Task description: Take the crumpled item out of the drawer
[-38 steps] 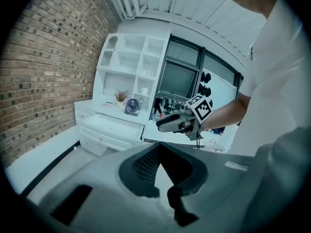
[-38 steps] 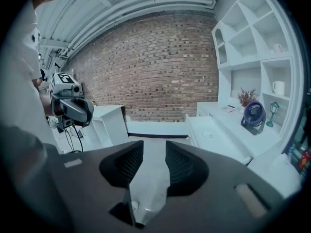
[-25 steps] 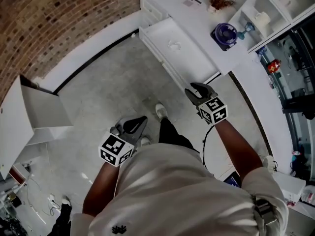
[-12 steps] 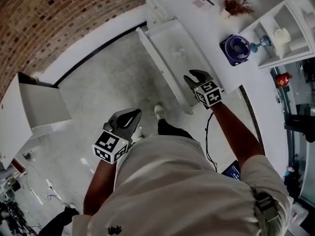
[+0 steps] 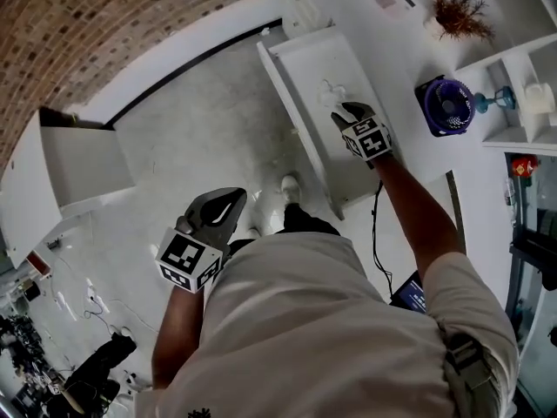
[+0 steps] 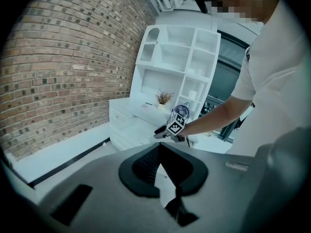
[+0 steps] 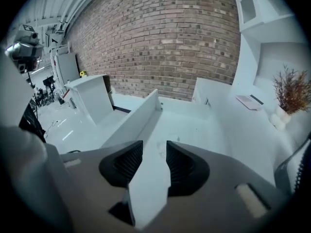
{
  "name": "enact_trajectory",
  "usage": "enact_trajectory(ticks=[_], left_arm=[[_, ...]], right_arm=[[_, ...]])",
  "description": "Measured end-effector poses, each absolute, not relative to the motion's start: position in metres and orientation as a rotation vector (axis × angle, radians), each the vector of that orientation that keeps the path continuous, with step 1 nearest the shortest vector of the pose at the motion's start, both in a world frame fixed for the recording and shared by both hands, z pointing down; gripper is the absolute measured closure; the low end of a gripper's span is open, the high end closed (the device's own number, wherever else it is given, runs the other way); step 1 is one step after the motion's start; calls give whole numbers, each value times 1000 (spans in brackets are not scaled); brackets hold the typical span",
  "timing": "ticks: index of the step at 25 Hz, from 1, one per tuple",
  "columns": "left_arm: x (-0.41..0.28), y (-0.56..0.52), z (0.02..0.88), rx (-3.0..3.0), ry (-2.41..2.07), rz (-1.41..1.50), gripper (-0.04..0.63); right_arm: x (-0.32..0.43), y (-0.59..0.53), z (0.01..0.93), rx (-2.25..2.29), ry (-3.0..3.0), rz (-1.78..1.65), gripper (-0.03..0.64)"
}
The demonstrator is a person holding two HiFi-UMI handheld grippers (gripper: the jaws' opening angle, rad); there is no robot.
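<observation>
Head view, far left: a white box-like unit stands on the pale floor beside the brick wall. The left gripper is held low over the floor, close to the person's body and well apart from the drawer. In the left gripper view its jaw tips meet, with only a narrow wedge of gap behind them, and nothing is held. Centre: the white drawer is pulled out from the desk over the floor. The crumpled item, white, lies on the drawer bottom, toward the desk side. The right gripper is over the drawer with its tips just beside the crumpled item; the head view does not show whether they touch. In the right gripper view the jaws are apart and opening, with only bare drawer bottom between the pads and nothing gripped. The item is too faint against the white to make out in that view. Right of the drawer, on the desk: a purple fan and, further back, a small dried plant in a white pot. Far right: a white shelf unit with small objects in its compartments.
</observation>
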State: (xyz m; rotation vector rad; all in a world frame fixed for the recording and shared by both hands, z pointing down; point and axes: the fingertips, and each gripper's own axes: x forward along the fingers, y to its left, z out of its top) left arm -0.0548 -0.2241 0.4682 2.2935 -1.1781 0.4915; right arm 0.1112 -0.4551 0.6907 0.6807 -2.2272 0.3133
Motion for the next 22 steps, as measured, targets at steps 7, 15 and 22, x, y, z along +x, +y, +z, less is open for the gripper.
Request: enact_trajectory(ticks=[7, 15, 22], left_arm=[[-67, -238, 474, 2206, -1225, 521, 591], [-88, -246, 481, 2140, -1264, 555, 591], [-99, -254, 487, 2116, -1279, 575, 591]], right_arm=[[104, -501, 740, 659, -2154, 323, 446], [92, -522, 786, 641, -2108, 330, 439], [96, -533, 807, 651, -2042, 304, 485]])
